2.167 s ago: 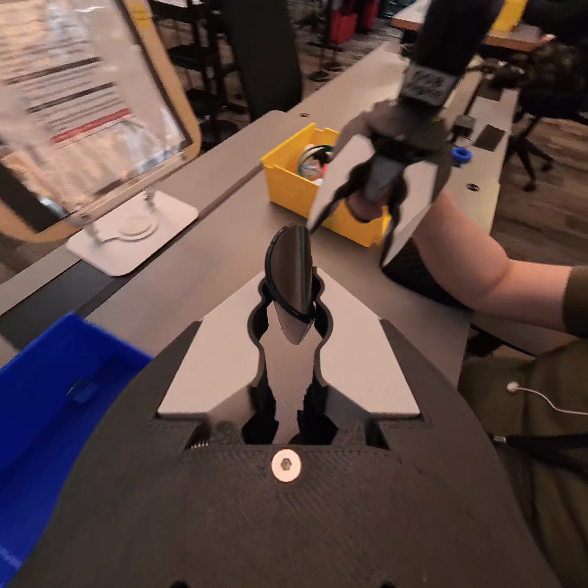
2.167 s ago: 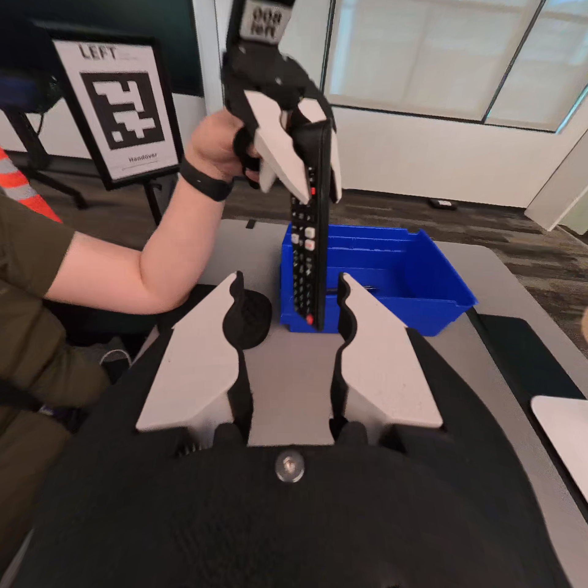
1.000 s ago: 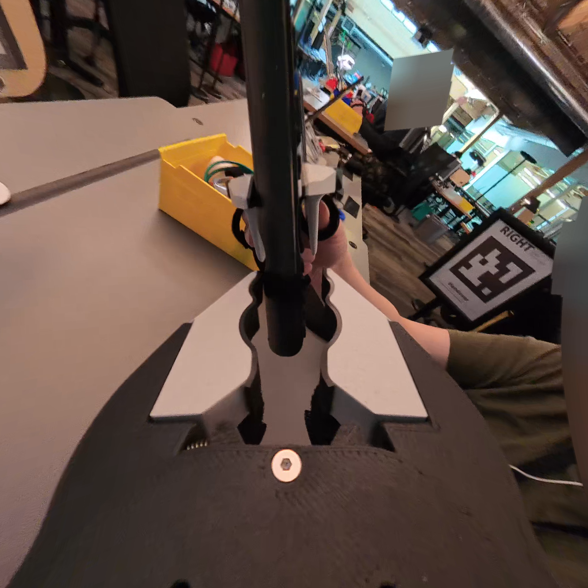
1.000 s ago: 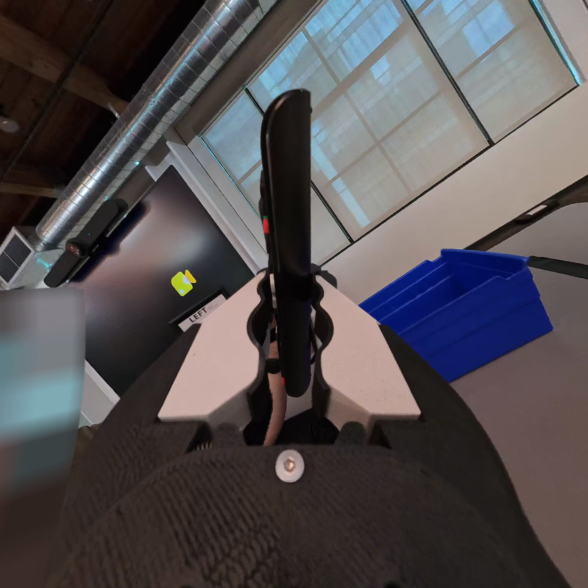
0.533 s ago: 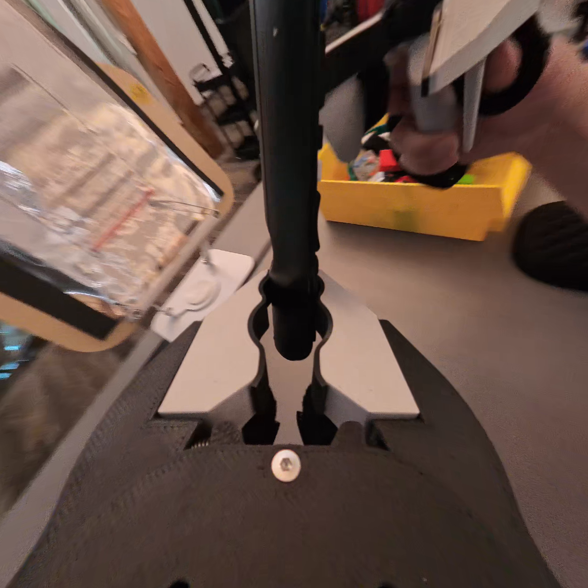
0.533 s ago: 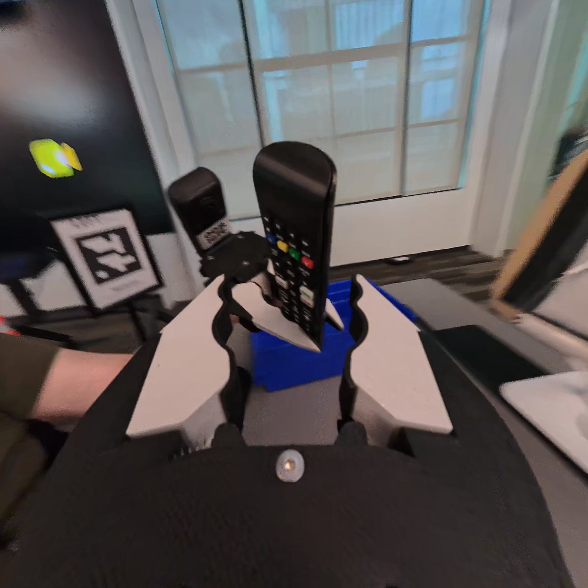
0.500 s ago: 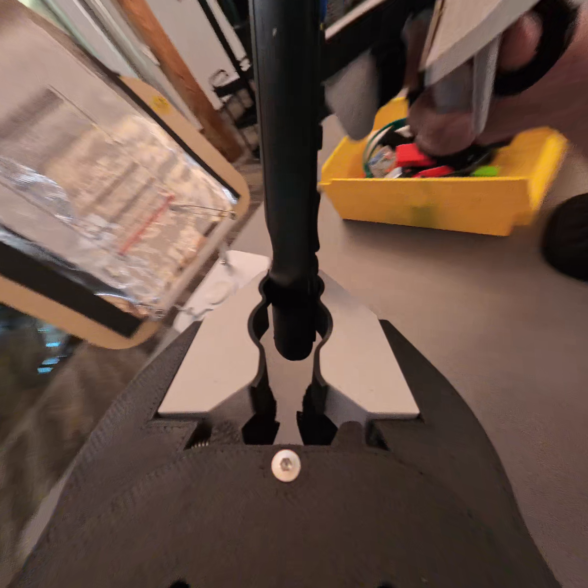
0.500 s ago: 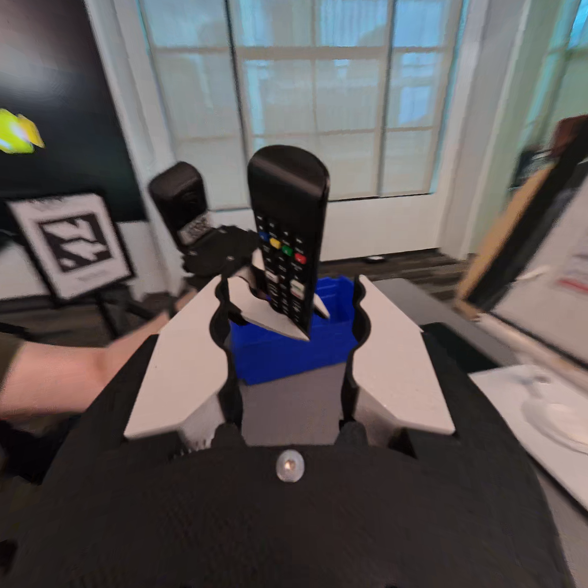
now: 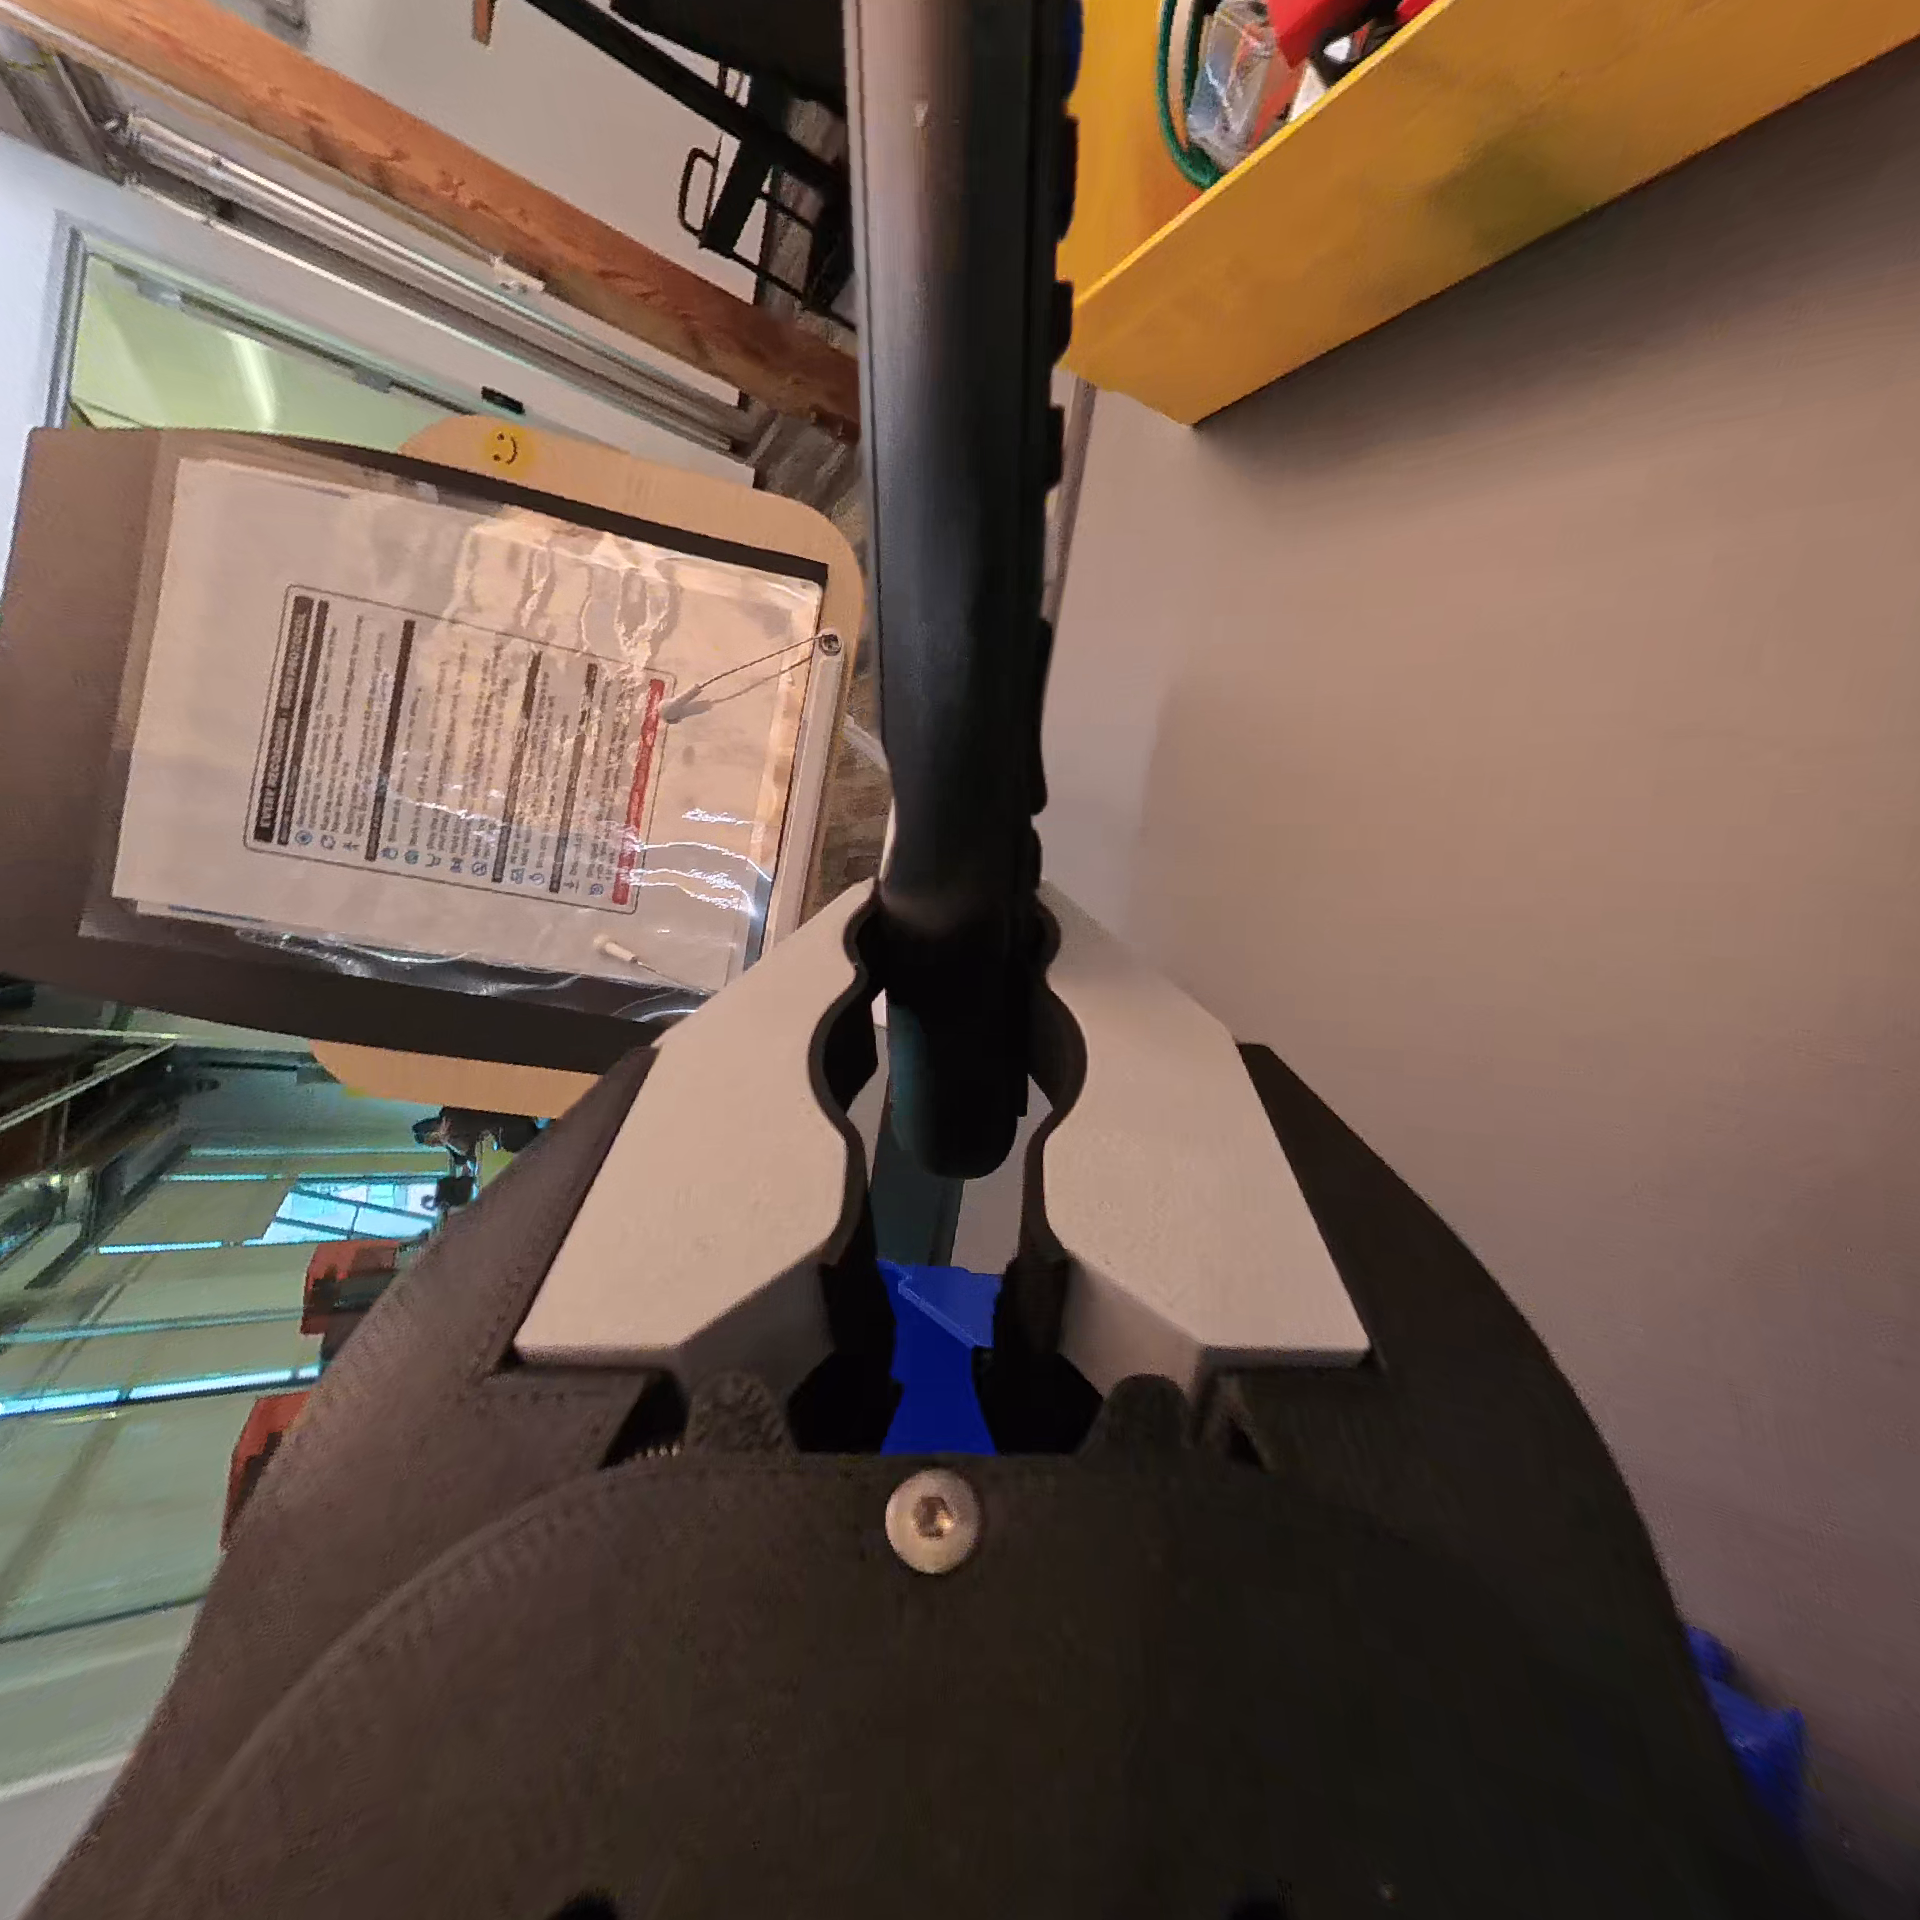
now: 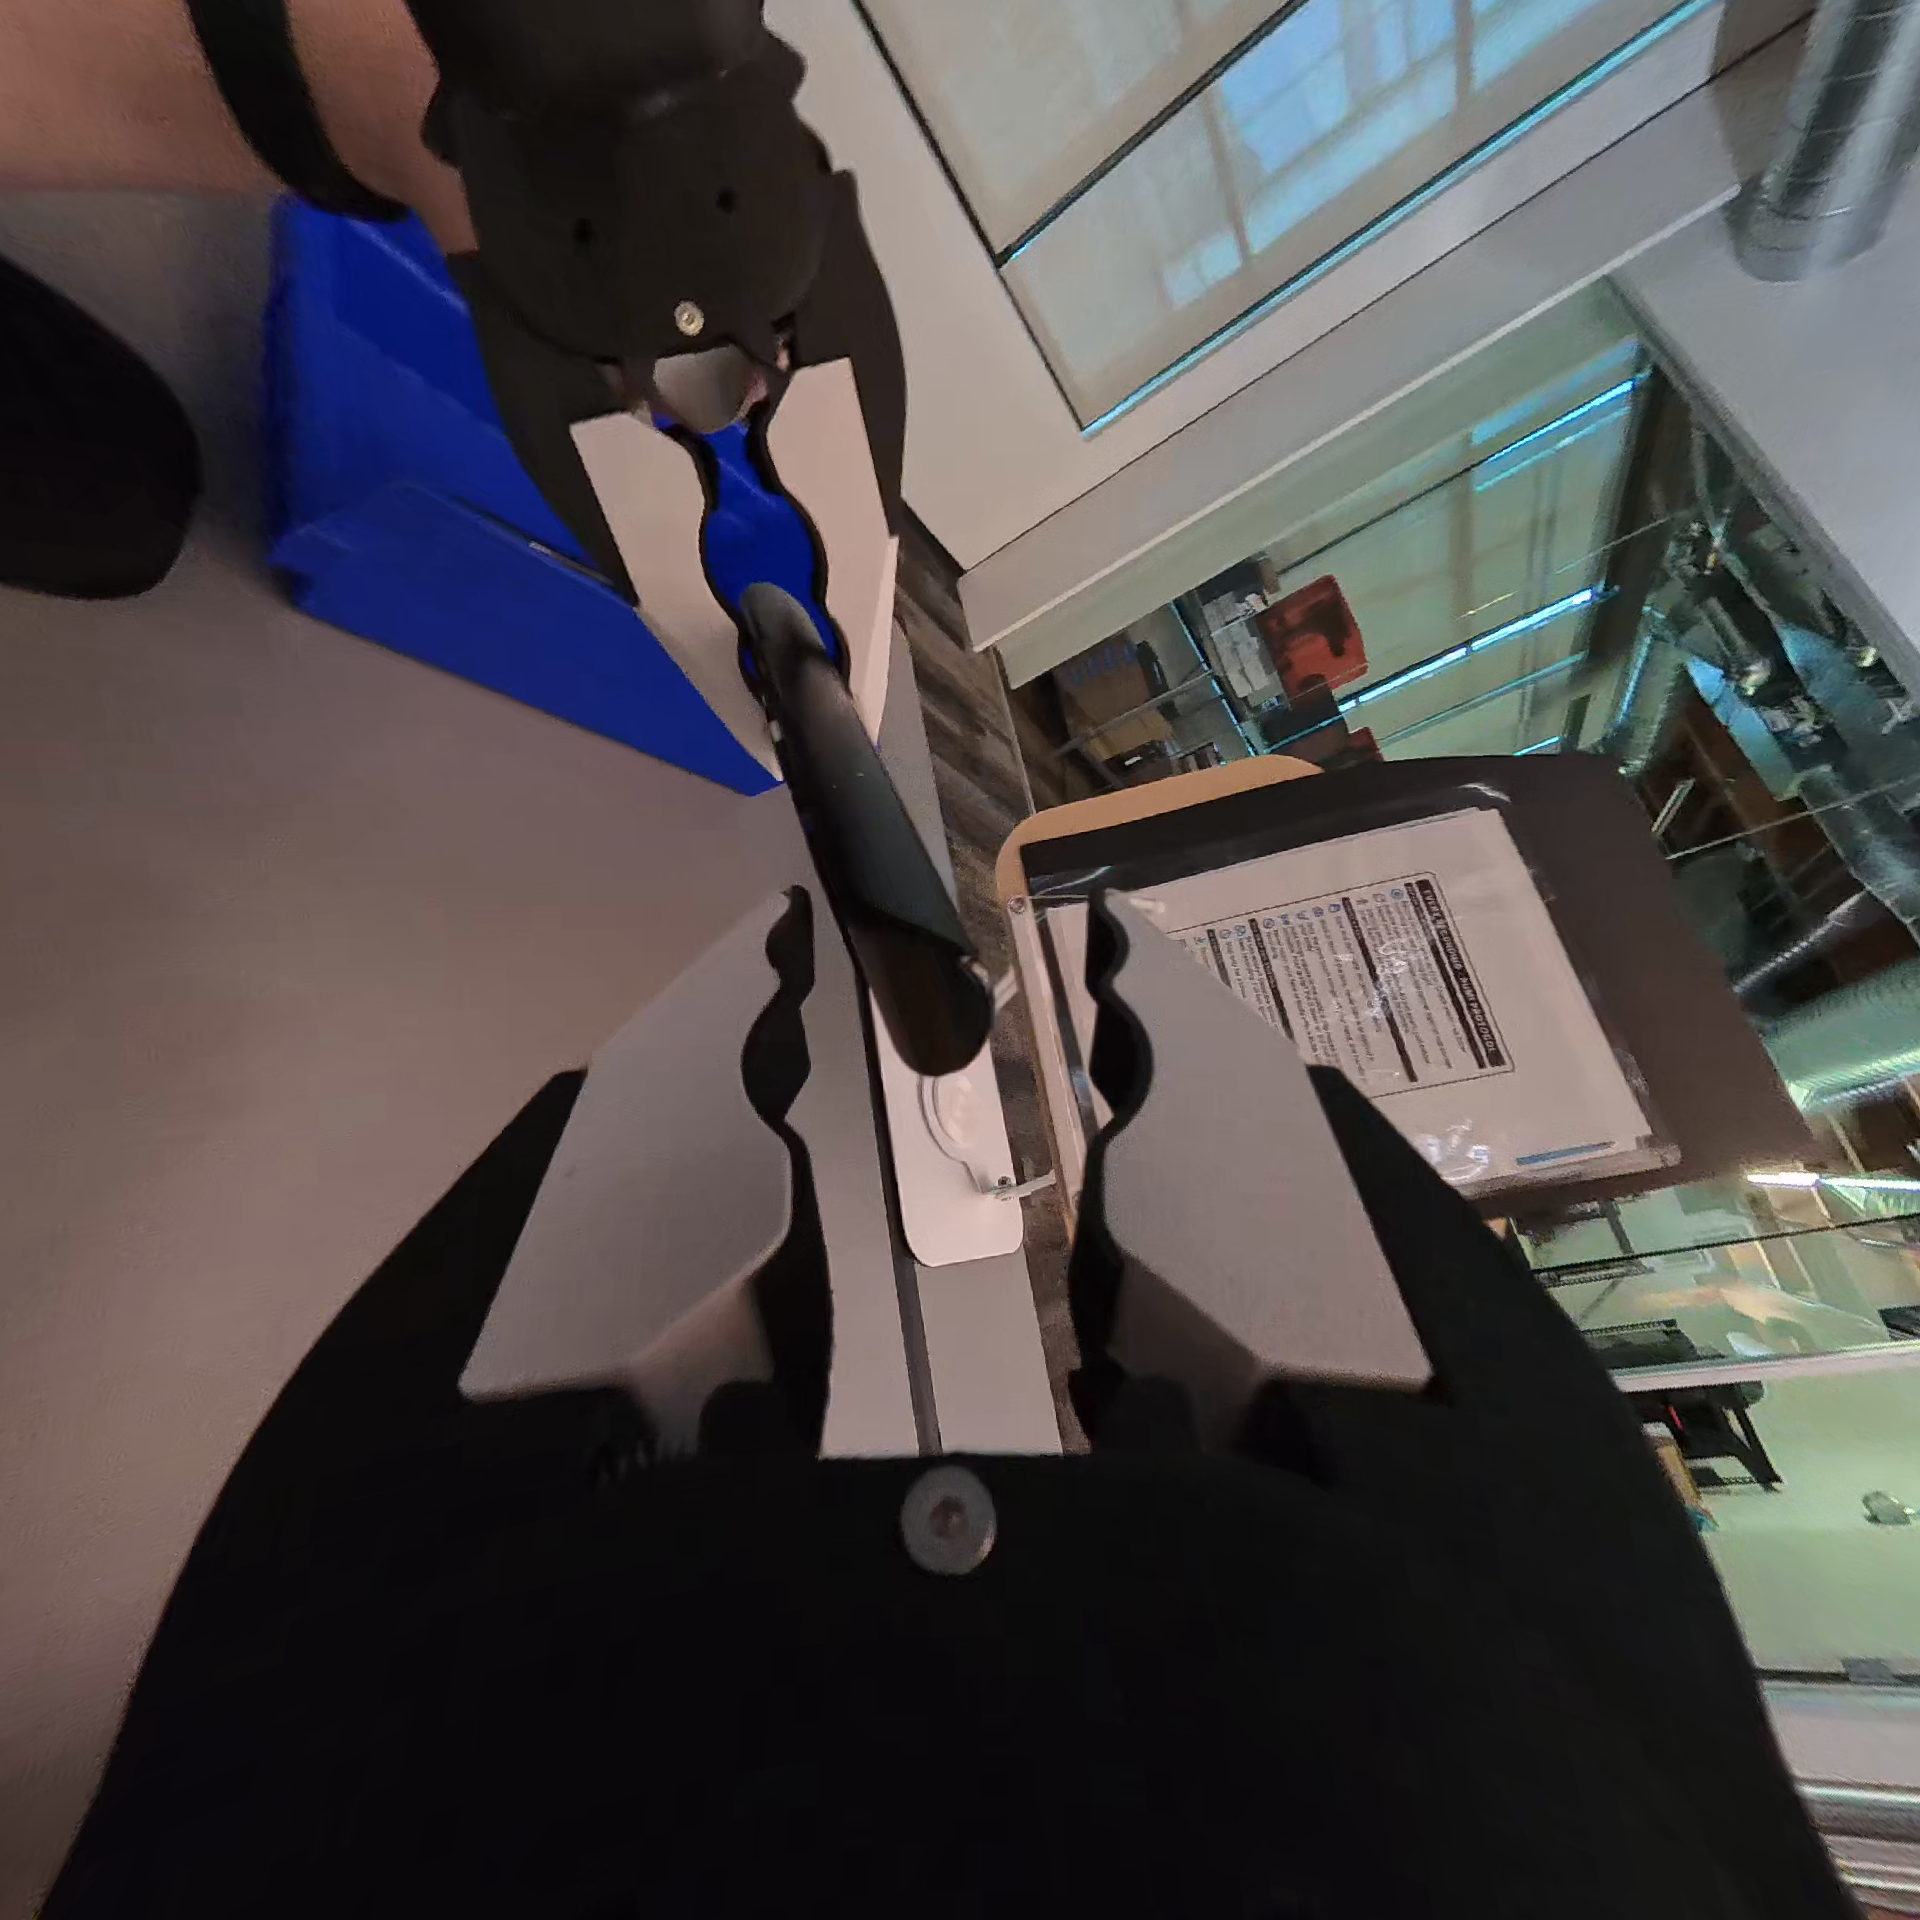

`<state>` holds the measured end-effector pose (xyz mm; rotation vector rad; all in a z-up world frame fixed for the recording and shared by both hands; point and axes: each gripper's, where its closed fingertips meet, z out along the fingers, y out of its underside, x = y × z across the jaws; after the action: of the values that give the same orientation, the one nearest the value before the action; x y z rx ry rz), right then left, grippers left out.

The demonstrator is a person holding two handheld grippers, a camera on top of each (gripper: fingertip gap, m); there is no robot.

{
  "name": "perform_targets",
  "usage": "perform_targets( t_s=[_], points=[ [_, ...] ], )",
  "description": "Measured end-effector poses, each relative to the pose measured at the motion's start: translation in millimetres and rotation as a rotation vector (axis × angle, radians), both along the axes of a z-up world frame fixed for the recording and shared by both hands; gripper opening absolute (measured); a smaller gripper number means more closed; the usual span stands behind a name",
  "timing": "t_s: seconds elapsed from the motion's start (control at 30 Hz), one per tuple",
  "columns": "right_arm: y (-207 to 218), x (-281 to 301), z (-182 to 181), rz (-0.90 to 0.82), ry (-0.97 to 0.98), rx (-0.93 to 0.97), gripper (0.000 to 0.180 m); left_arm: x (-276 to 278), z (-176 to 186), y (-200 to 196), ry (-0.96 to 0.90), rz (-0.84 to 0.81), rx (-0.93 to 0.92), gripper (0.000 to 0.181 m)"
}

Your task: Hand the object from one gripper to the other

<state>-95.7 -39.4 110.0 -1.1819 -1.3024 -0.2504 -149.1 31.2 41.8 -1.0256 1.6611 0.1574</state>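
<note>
While clamped, slim glossy-black remote (image 9: 956, 623).

Yellow bin (image 9: 1455, 197) of clutter, blue bin (image 10: 436, 582), grey table (image 9: 1507, 831), laminated sign (image 10: 1382, 997) on stand

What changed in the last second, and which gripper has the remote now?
The right gripper let go of the remote and now stands open, its free end between the fingers. Both views have rolled sideways. The left gripper stays clamped on the other end.

Looked like workshop or lab: grey table (image 10: 312, 935), blue bin (image 10: 416, 582), yellow parts bin (image 9: 1455, 187), laminated notice board (image 9: 436, 748), exposed ducts (image 10: 1829, 125).
</note>
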Motion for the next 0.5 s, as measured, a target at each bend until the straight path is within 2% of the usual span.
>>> perform_targets(
  t_s=[0.2, 0.3, 0.5],
  points=[
    [5, -2, -16, -0.026, -0.069, -0.056, 0.049, 2, 1, -13, 0.002, -0.070, -0.012, 0.022],
    [-2, -8, -20, 0.017, -0.084, -0.083, 0.027, 2, 2, -16, 0.004, -0.083, -0.008, 0.022],
    [0, -8, -18, -0.022, -0.123, -0.073, 0.024, 0, 15, -11, -0.065, -0.066, 0.075, 0.025]
  ],
)
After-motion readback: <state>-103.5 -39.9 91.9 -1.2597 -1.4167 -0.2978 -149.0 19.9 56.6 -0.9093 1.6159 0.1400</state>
